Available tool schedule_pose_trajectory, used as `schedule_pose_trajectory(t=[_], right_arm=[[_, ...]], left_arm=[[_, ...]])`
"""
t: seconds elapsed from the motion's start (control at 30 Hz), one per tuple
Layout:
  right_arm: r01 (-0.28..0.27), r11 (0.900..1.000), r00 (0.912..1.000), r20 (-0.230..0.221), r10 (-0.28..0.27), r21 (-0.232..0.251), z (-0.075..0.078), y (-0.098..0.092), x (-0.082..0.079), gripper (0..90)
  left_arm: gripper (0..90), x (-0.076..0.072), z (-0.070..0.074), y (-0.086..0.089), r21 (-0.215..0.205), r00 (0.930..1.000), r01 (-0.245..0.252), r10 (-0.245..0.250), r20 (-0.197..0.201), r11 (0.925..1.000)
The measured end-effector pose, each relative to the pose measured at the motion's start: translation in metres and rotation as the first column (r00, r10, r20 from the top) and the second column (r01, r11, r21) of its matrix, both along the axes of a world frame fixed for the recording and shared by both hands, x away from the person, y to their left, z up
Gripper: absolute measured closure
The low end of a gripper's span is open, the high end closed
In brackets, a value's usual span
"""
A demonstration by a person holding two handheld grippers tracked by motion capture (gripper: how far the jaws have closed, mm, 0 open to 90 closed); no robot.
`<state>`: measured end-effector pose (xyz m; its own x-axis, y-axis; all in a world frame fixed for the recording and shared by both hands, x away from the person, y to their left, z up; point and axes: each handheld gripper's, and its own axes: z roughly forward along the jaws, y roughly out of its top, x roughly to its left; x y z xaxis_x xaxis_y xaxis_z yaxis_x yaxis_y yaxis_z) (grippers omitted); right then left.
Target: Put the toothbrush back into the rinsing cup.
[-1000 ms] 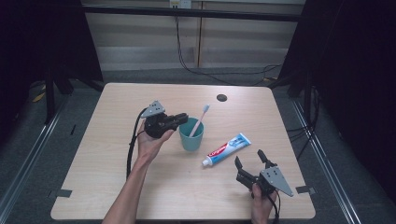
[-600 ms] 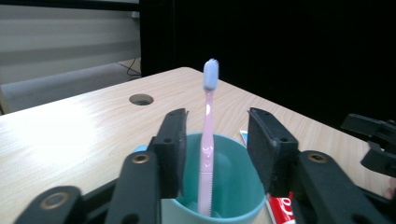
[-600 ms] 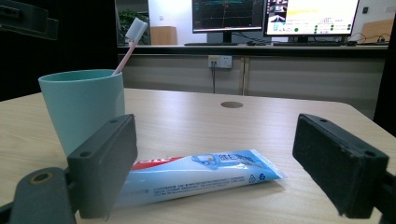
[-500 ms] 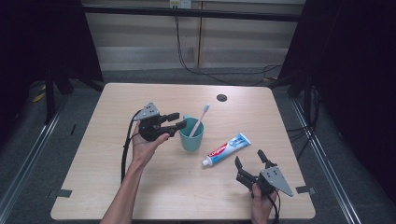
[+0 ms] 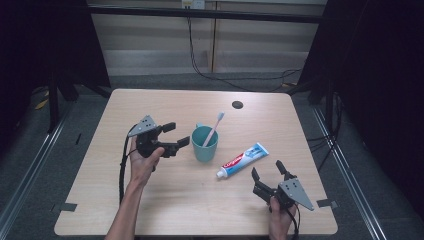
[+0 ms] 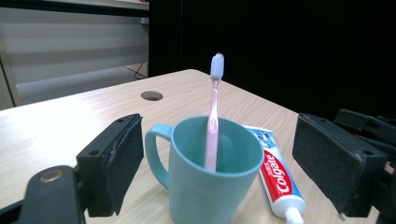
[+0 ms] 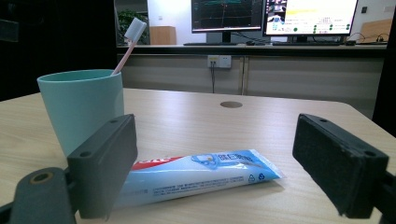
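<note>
A teal cup (image 5: 205,146) stands mid-table with a pink toothbrush (image 5: 216,125) leaning in it, head up. My left gripper (image 5: 176,135) is just left of the cup, apart from it. Its jaws have just been opening and stand open with nothing between them. In the left gripper view the cup (image 6: 212,177) and toothbrush (image 6: 214,107) stand just ahead of the wide jaws. A toothpaste tube (image 5: 242,160) lies flat to the right of the cup. My right gripper (image 5: 267,169) is open near the front right, pointing at the tube (image 7: 201,175), a little short of it.
A dark round hole (image 5: 237,104) sits in the table (image 5: 150,210) near its far edge. A black cable (image 5: 121,170) trails from the left gripper along the forearm. Dark frame posts stand at both sides of the table.
The left gripper, shut at the cup's left side a second ago, has opened and drawn back to the left. Cup, toothbrush, tube and right gripper have stayed put.
</note>
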<state>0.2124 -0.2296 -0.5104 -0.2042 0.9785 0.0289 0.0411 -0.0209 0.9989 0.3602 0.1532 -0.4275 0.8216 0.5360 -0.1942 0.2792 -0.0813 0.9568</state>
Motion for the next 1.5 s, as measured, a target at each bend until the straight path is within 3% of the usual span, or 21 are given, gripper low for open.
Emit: schedule_pose_trajectory(t=[0.37, 0.43, 0.6, 0.77, 1.0, 1.17, 1.4, 1.5], right_arm=[[0.0, 1.0, 1.0, -0.001, 0.0, 0.001, 0.0, 0.0, 0.0, 13.2], [0.0, 1.0, 1.0, -0.002, 0.0, 0.001, 0.0, 0.0, 0.0, 13.2], [0.001, 1.0, 1.0, -0.004, -0.001, 0.002, 0.0, 0.0, 0.0, 13.2], [0.001, 1.0, 1.0, -0.004, -0.001, 0.001, 0.0, 0.0, 0.0, 13.2], [-0.001, 1.0, 0.9999, -0.012, 0.001, -0.004, 0.0, 0.0, 0.001, 13.3], [-0.002, 1.0, 0.9998, -0.018, 0.002, -0.008, 0.001, 0.0, 0.002, 13.5], [-0.008, 1.0, 0.9947, -0.102, 0.009, 0.008, 0.003, -0.001, 0.01, 13.5], [-0.014, 1.0, 0.9861, -0.166, 0.014, 0.001, 0.004, -0.001, 0.015, 13.2]], left_arm=[[16.1, -0.013, -0.007, 0.027, 0.027, 0.999, -0.041, 0.04, 0.021, 0.9988], [16.2, -0.014, -0.007, 0.03, 0.048, 0.9978, -0.058, 0.057, 0.033, 0.9971], [15.9, -0.023, -0.011, 0.039, 0.052, 0.9912, -0.119, 0.116, 0.065, 0.9915], [15.6, -0.031, -0.024, 0.045, 0.068, 0.9911, -0.129, 0.126, 0.045, 0.9893], [15.7, -0.042, -0.036, 0.051, 0.064, 0.9889, -0.14, 0.136, 0.058, 0.988], [15.6, -0.049, -0.047, 0.054, 0.07, 0.9893, -0.144, 0.143, 0.03, 0.987], [15.6, -0.061, -0.058, 0.055, 0.087, 0.9884, -0.151, 0.149, 0.029, 0.9848], [15.8, -0.07, -0.063, 0.056, 0.062, 0.9776, -0.206, 0.203, 0.056, 0.9765]])
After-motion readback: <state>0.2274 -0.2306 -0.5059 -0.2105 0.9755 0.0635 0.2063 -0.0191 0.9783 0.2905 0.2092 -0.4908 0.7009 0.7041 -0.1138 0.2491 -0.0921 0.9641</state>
